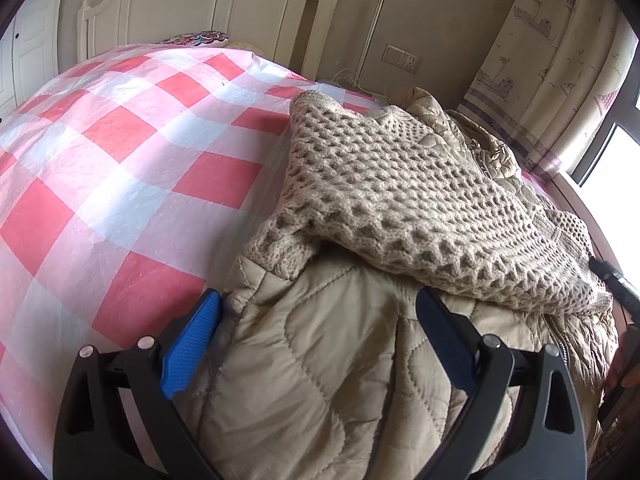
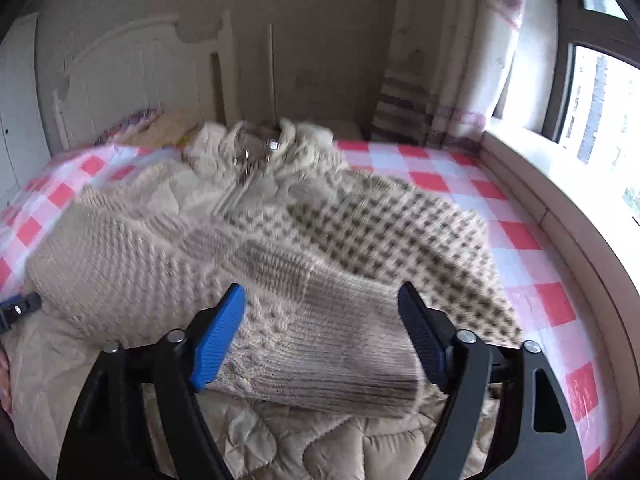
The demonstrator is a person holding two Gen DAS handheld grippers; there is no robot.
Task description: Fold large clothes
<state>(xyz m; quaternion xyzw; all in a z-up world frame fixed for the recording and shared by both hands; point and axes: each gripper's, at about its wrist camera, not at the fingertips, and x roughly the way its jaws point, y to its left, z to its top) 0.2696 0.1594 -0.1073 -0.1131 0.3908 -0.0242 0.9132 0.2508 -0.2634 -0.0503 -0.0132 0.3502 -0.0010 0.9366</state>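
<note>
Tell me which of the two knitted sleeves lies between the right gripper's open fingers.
The ribbed-cuff sleeve, folded across the quilted jacket, sits inside the right gripper. The other sleeve lies further left, outside its fingers.

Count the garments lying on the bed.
2. A knitted sweater lies on top of a quilted jacket, near the bed's window side. Others may be hidden beneath the pile.

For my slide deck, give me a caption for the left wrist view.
Open left gripper poised over a beige quilted jacket with knitted sleeves, lying on a red checked bed cover.
</note>
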